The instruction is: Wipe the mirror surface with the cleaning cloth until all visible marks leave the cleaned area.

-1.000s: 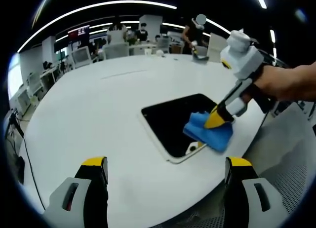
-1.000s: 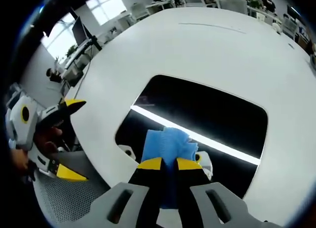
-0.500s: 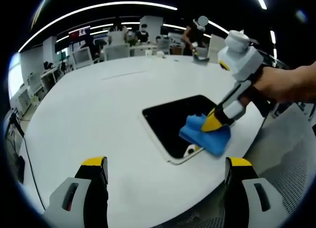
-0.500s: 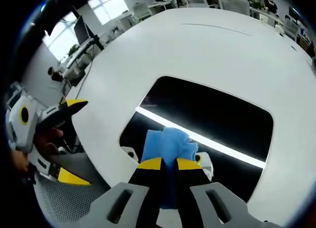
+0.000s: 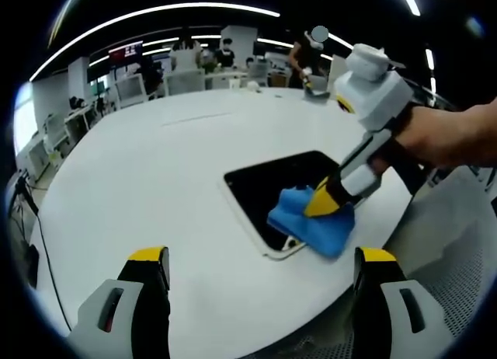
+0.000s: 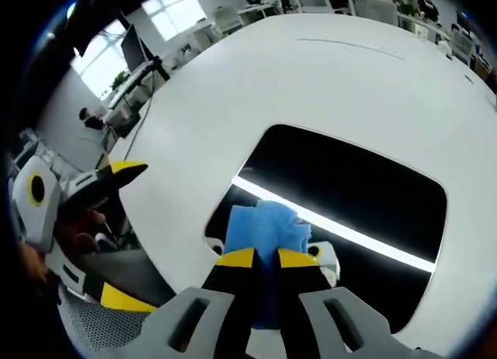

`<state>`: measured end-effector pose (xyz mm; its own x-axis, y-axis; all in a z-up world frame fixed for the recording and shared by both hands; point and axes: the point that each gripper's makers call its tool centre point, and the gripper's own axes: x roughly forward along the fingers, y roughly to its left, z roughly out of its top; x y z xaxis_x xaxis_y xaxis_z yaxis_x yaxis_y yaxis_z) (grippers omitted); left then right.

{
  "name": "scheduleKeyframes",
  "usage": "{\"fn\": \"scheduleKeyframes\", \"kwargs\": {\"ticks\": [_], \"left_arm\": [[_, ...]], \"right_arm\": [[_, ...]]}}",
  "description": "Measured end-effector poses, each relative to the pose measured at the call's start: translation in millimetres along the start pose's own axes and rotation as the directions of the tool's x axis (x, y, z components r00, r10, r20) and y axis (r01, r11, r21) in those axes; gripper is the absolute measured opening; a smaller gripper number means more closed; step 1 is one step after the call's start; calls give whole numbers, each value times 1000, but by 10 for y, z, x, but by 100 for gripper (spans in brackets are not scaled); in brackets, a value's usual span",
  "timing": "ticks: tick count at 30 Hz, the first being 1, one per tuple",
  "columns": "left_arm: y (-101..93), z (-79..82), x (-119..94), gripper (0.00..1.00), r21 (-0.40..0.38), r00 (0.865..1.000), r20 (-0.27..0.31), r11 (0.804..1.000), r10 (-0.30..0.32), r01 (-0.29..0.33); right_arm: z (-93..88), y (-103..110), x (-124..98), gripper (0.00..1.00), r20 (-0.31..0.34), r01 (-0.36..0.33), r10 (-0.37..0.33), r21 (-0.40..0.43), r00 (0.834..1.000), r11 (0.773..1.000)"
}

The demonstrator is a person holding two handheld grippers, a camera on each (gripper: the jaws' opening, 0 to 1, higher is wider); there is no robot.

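Cloth has slid leftward across mirror, pinched in right claw.

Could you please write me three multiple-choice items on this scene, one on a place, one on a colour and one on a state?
1. Where does the dark rectangular mirror lie?
A. flat on the round white table
B. on a chair
C. upright against a wall

2. What colour is the folded cleaning cloth?
A. red
B. blue
C. green

3. How is the left tool?
A. shut on the cloth
B. shut on the mirror
C. open, holding nothing

Answers:
1 A, the mirror lies near the table's edge.
2 B, blue shows in both views.
3 C, its jaws stand wide apart, while the right tool grips the cloth.
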<state>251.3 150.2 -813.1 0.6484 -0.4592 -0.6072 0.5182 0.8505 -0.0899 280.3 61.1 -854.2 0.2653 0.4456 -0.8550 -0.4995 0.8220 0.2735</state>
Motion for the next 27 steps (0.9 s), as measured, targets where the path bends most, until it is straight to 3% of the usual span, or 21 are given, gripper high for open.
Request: {"fn": "scheduleKeyframes", "kwargs": {"ticks": [27], "left_arm": [[37,-6,-10,99,-1,1000,-1,1000,13,-13]], "right_arm": [[120,201,121,4,-10,-23,22,-49,1000,999]]}}
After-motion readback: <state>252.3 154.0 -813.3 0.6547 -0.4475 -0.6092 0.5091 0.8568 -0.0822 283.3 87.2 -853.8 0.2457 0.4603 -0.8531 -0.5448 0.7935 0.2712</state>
